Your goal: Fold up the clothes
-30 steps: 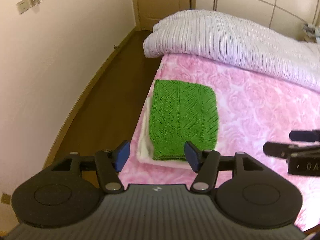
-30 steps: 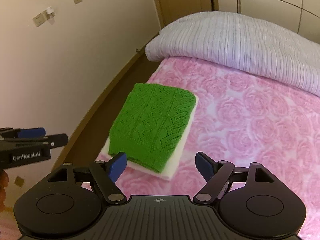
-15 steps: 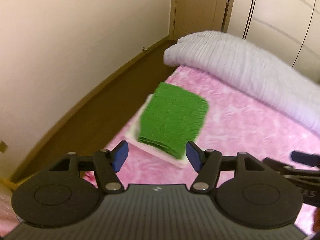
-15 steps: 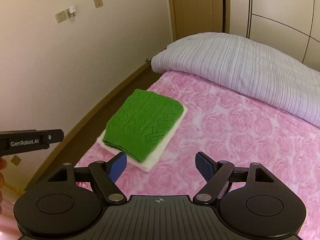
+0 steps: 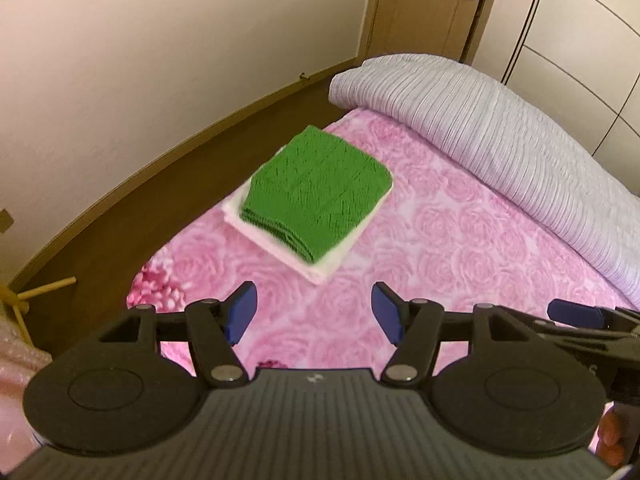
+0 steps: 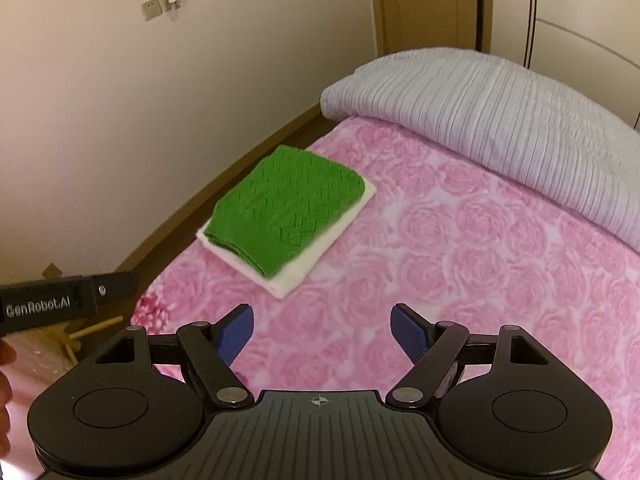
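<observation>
A folded green knitted garment (image 5: 316,192) lies on top of a folded white garment (image 5: 336,256) near the left edge of the pink rose-patterned bed (image 5: 460,264). The stack also shows in the right wrist view, green (image 6: 284,208) on white (image 6: 304,268). My left gripper (image 5: 314,312) is open and empty, held above the bed short of the stack. My right gripper (image 6: 322,330) is open and empty, also short of the stack. Each gripper shows at the edge of the other's view.
A rolled striped lilac duvet (image 5: 500,140) lies across the far side of the bed. A brown floor strip (image 5: 160,184) runs between the bed and the cream wall. A door (image 6: 424,4) and wardrobe panels stand behind. A wooden stand (image 5: 24,300) is at the left.
Both grippers have pulled back and up from the stack, which now looks smaller and farther away. Both stay open and empty.
</observation>
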A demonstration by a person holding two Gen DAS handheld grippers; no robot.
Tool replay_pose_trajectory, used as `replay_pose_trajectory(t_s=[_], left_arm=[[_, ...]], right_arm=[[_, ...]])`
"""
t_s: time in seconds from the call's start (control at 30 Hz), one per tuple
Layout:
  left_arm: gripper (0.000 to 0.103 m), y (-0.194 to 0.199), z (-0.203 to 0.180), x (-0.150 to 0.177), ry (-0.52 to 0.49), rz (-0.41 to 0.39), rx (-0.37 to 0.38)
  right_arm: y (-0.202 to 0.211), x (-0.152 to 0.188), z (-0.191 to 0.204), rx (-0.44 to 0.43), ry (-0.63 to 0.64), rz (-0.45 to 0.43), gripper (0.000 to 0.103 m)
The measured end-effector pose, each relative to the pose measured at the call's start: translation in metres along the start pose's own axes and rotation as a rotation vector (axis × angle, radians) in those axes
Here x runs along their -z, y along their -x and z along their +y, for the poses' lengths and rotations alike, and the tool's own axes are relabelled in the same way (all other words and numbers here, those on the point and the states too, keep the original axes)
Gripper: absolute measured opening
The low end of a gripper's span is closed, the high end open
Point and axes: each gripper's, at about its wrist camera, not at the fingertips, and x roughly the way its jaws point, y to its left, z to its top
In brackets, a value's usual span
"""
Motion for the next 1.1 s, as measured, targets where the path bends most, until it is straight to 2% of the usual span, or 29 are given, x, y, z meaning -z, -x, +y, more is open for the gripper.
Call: replay_pose_trajectory(t_s=[0.23, 0.7, 1.1], left_arm=[[0.06, -0.01, -0.008, 0.006, 0.015, 0.021, -0.06], [0.06, -0.054, -0.01, -0.021, 0.053, 0.066, -0.072], [0.06, -0.093, -0.009, -0.035, 0.079, 0.122, -0.089]], right_arm=[[-0.017, -0.003, -0.013, -0.023, 0.024, 0.052, 0.079], [-0.059, -0.046, -0.017, 0.001, 0.118, 0.098, 0.079], [-0.105, -0.066, -0.023, -0.015, 0.136, 0.161, 0.079]])
